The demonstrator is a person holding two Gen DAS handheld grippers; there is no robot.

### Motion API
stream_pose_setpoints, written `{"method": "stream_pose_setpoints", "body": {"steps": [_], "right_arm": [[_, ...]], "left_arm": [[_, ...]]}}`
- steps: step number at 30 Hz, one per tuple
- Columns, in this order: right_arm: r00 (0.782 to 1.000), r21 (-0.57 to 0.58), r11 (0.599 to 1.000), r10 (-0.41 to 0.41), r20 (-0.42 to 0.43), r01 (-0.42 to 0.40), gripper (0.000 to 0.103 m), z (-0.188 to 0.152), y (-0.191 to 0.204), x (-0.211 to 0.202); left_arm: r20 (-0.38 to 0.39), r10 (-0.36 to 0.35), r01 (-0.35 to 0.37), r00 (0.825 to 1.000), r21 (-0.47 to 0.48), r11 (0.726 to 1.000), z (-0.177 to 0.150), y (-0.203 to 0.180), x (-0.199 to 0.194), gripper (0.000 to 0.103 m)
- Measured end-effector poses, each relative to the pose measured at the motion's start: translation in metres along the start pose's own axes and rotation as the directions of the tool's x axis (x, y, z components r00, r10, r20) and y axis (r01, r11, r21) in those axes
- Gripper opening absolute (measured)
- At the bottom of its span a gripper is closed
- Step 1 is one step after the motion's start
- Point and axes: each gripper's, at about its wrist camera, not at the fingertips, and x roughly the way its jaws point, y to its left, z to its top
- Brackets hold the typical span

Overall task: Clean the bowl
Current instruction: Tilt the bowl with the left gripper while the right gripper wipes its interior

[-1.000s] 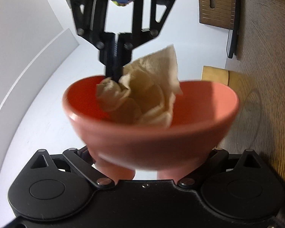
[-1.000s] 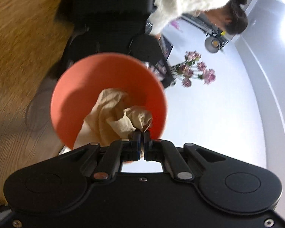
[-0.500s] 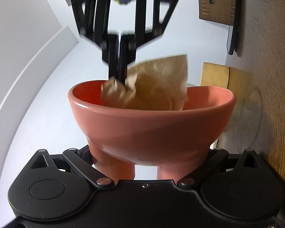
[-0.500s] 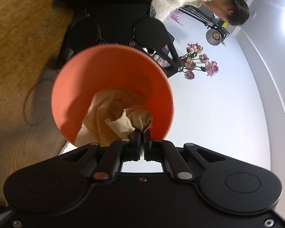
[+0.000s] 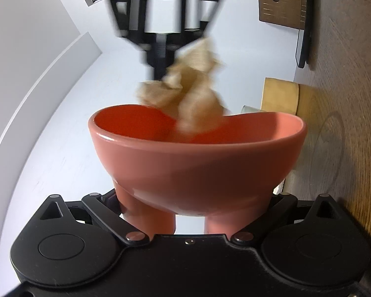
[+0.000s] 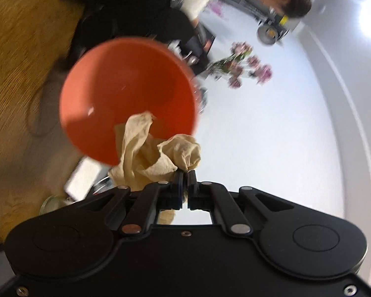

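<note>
Bowl (image 5: 197, 158) is sitting clamped by its base in the left gripper (image 5: 189, 222), while the right gripper (image 6: 184, 173), pinched tight on the paper towel (image 6: 158, 153), is lifting it out past the six o'clock rim, suggesting wiping is ending.

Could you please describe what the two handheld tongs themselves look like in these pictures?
Both the left tongs and the right tongs are matte black plastic. Each has a wide body with two round discs, slanted link bars and silver rivets. The right fingers are narrow, ribbed black pads. The left fingers are hidden. No cables or markings show.
</note>
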Motion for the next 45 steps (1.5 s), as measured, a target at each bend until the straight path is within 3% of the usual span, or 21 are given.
{"method": "stream_pose_setpoints", "body": {"steps": [5, 9, 13, 16, 19, 24, 29, 35, 41, 45], "right_arm": [[0.991, -0.028, 0.991, 0.129, 0.025, -0.128, 0.001, 0.009, 0.034, -0.011], [0.983, -0.041, 0.989, 0.148, 0.110, -0.144, 0.001, 0.033, 0.034, -0.028], [0.979, -0.023, 0.997, 0.071, 0.192, -0.067, 0.001, 0.056, 0.009, -0.037], [0.981, -0.005, 1.000, -0.017, 0.193, 0.018, 0.001, 0.057, -0.014, -0.030], [0.984, 0.002, 0.996, -0.089, 0.157, 0.090, 0.001, 0.046, -0.031, -0.023], [0.989, 0.019, 0.991, -0.132, 0.066, 0.131, 0.001, 0.022, -0.050, -0.006], [0.999, 0.016, 0.999, -0.032, -0.003, 0.032, 0.002, -0.002, -0.020, 0.010], [0.993, -0.005, 0.993, 0.115, -0.017, -0.115, 0.002, 0.002, 0.021, 0.004], [0.973, -0.056, 0.975, 0.220, 0.064, -0.217, 0.002, 0.027, 0.038, -0.024], [0.969, -0.064, 0.978, 0.206, 0.138, -0.198, 0.002, 0.048, 0.029, -0.036]], "left_arm": [[-0.008, 0.002, -0.002, 1.000, 0.004, 1.000, 0.001, -0.001, 0.000, 0.097], [-0.009, 0.003, -0.003, 1.000, 0.004, 1.000, 0.002, -0.002, -0.001, 0.097], [-0.010, 0.003, -0.003, 1.000, 0.005, 1.000, 0.002, -0.003, -0.002, 0.097], [-0.011, 0.003, -0.003, 1.000, 0.005, 1.000, 0.003, -0.003, -0.002, 0.097], [-0.011, 0.003, -0.003, 1.000, 0.005, 1.000, 0.004, -0.003, -0.003, 0.097], [-0.011, 0.003, -0.003, 1.000, 0.005, 1.000, 0.003, -0.004, 0.001, 0.097], [-0.011, 0.003, -0.003, 1.000, 0.005, 1.000, 0.003, -0.005, 0.002, 0.097], [-0.011, 0.003, -0.003, 1.000, 0.005, 1.000, 0.004, -0.007, 0.002, 0.097], [-0.015, 0.004, -0.004, 1.000, 0.007, 1.000, 0.007, -0.010, 0.003, 0.097], [-0.015, 0.004, -0.004, 1.000, 0.007, 1.000, 0.007, -0.011, 0.003, 0.097]]}}
